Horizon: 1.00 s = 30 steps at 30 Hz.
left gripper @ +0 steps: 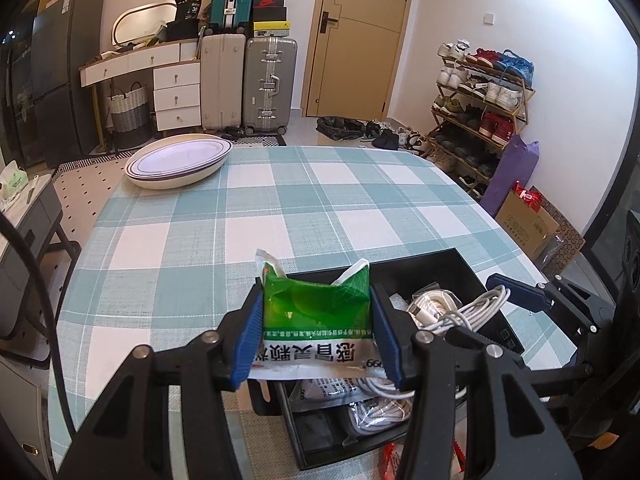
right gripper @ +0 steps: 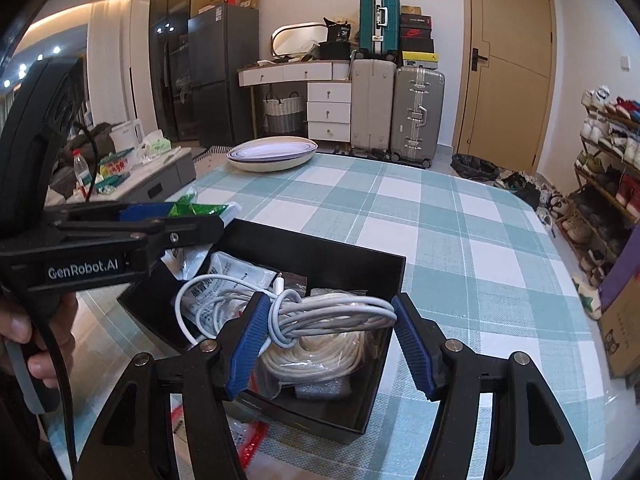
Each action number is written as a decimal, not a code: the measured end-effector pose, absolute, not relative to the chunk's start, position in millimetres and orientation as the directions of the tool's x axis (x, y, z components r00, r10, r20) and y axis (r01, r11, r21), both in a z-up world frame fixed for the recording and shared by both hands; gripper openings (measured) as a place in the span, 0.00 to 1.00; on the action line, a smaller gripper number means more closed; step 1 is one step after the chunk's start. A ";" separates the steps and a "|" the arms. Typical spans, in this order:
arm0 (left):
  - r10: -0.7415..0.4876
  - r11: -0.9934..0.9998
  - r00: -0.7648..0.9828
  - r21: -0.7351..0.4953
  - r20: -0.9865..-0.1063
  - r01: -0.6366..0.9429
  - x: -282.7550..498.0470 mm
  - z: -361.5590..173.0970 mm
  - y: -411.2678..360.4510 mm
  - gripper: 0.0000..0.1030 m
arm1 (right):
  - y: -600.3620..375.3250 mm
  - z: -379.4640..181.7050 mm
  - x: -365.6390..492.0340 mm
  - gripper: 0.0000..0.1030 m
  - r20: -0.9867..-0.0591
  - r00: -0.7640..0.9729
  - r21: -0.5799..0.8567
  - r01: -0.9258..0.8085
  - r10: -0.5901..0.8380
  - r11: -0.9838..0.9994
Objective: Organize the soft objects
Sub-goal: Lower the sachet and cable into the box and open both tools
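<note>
A: Both views are evenly lit and sharp mid-frame, heavy fisheye bending, black corners.
B: Yep, the ceiling spots (right gripper: 22,68) glare on the right wrist's left edge, and shadows on the table (left gripper: 280,208) stay soft.

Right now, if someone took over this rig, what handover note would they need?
Left gripper: shut on a green sachet, held above the near-left edge of the black box.
Right gripper: fingers around a white cable bundle over the box; grip unclear.
Done: cables and packets already lie in the box.
Left: both held things; a red packet beside the box.
</note>
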<state>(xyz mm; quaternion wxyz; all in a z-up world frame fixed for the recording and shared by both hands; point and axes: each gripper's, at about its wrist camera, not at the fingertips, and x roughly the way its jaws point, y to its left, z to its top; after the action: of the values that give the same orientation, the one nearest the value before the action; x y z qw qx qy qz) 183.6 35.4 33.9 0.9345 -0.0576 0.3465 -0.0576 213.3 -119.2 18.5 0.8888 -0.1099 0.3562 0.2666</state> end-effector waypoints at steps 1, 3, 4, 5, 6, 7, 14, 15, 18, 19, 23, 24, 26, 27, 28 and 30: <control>-0.146 0.987 0.754 -0.147 -0.640 0.067 184.6 34.3 35.9 0.49 | -118.9 18.8 212.0 0.62 -0.693 0.601 -0.010 -0.560 0.398 0.829; -0.148 0.986 0.757 -0.154 -0.637 0.063 185.9 35.5 37.4 0.49 | -119.5 18.2 210.8 0.64 -0.697 0.593 -0.014 -0.574 0.404 0.819; -0.147 0.986 0.758 -0.155 -0.636 0.061 186.7 36.2 37.7 0.49 | -120.2 18.0 210.5 0.65 -0.699 0.588 -0.015 -0.581 0.407 0.814; -0.147 0.986 0.760 -0.158 -0.633 0.059 186.9 37.0 38.0 0.49 | -121.5 17.8 210.7 0.66 -0.701 0.584 -0.013 -0.583 0.408 0.812; -0.150 0.985 0.761 -0.161 -0.631 0.061 187.5 37.6 37.8 0.49 | -123.8 18.3 210.5 0.71 -0.701 0.583 -0.008 -0.582 0.410 0.813; -0.155 0.984 0.761 -0.164 -0.630 0.064 187.7 38.0 37.6 0.49 | -126.0 19.0 209.9 0.77 -0.699 0.584 -0.003 -0.580 0.413 0.815; -0.173 0.983 0.753 -0.163 -0.634 0.089 190.7 38.3 27.8 0.51 | -139.9 26.9 204.2 0.88 -0.680 0.608 0.002 -0.556 0.409 0.831; -0.173 0.983 0.749 -0.161 -0.640 0.090 191.2 38.0 26.2 0.54 | -141.5 28.2 203.2 0.89 -0.678 0.611 0.001 -0.555 0.409 0.832; -0.171 0.984 0.745 -0.154 -0.645 0.092 189.1 39.3 22.9 0.76 | -146.6 30.9 200.7 0.93 -0.673 0.619 0.002 -0.546 0.405 0.838; -0.167 0.985 0.747 -0.149 -0.644 0.092 187.1 40.7 22.0 0.87 | -148.7 31.6 199.8 0.94 -0.672 0.621 0.005 -0.541 0.403 0.841; -0.176 0.984 0.761 -0.130 -0.624 0.121 172.6 49.0 19.0 0.97 | -156.0 35.0 193.4 0.99 -0.665 0.625 0.017 -0.534 0.409 0.845; -0.177 0.984 0.763 -0.125 -0.621 0.126 168.8 50.7 18.4 1.00 | -158.5 36.1 191.4 0.99 -0.663 0.623 0.029 -0.533 0.416 0.845; -0.168 0.986 0.769 -0.106 -0.617 0.129 159.0 53.5 17.4 1.00 | -162.6 37.8 188.2 0.99 -0.662 0.616 0.048 -0.532 0.426 0.845; -0.162 0.987 0.772 -0.101 -0.614 0.127 154.2 54.4 17.4 1.00 | -164.4 38.6 186.0 0.99 -0.664 0.610 0.060 -0.533 0.433 0.844; -0.157 0.988 0.775 -0.096 -0.613 0.124 149.1 54.7 17.5 1.00 | -166.2 39.3 183.7 0.99 -0.665 0.604 0.069 -0.535 0.439 0.842; -0.153 0.988 0.779 -0.092 -0.608 0.122 138.4 55.3 18.6 1.00 | -170.2 41.7 176.3 0.99 -0.662 0.600 0.083 -0.536 0.449 0.840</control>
<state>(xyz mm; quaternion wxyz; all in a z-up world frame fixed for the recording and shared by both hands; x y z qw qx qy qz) 138.4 18.6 55.3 0.9428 -0.0239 0.3244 -0.0727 176.3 -170.2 41.7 0.8924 -0.0624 0.3515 0.2760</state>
